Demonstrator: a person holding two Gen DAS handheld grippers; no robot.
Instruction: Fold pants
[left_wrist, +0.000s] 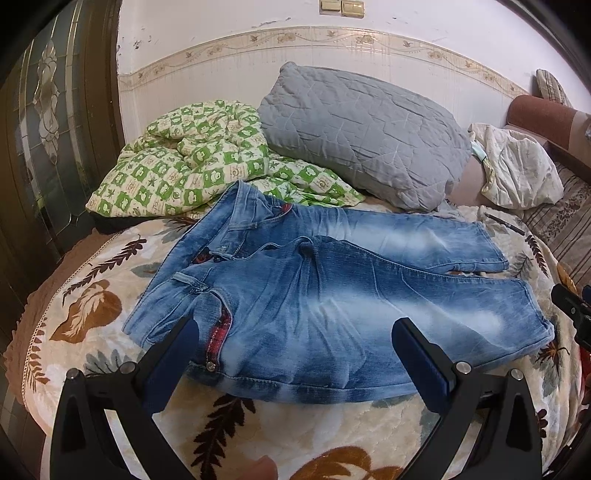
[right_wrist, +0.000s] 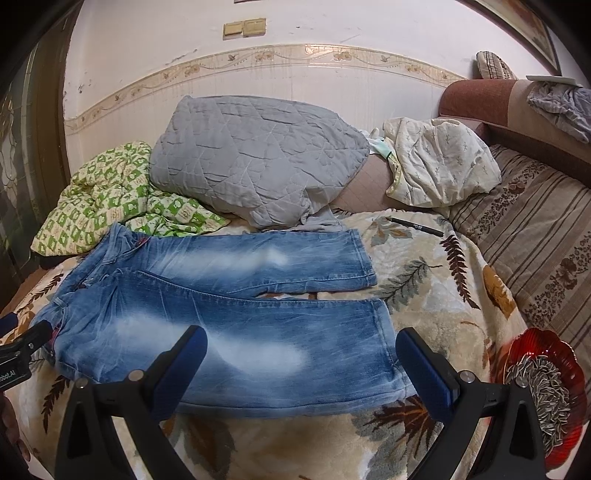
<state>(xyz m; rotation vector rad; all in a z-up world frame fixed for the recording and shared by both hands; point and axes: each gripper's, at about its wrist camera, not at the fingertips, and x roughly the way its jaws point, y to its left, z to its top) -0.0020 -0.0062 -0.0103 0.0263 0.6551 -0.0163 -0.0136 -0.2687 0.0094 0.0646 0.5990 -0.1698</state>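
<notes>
Left gripper (left_wrist: 295, 332): jaws spread wide, nothing between them, blue pads (left_wrist: 424, 365) hovering over the near hem-side edge of the jeans (left_wrist: 314, 295). Right gripper (right_wrist: 301, 341): jaws likewise wide apart and empty, above the lower part of the near leg.

Jeans lie flat and unfolded on the leaf-print blanket (right_wrist: 424, 295), waistband toward the left, both legs running right. Near leg's long edge sits close to the blanket's front edge; a strip of bare blanket shows in front of it. A narrow gap of blanket separates the two leg cuffs. Red lining shows at the open fly (left_wrist: 219, 332).

Right of the cuffs the blanket is open as far as a striped cover (right_wrist: 535, 240). A red dish of sunflower seeds (right_wrist: 543, 391) stands near the right gripper's right finger. A black pen (right_wrist: 415, 226) lies on the blanket beyond the far cuff, apart from it.

Behind the jeans: green checked quilt (left_wrist: 177, 166) touching the waistband end, grey quilted pillow (right_wrist: 255, 158) resting partly on it and just behind the far leg, a pale floral bundle (right_wrist: 439, 166) further right.

Hard to read: the far leg's back edge under the pillow corner; each gripper appears only as a cut-off black part at the other view's margin; a fingertip (left_wrist: 264, 469) barely enters at the bottom of the left wrist view.
</notes>
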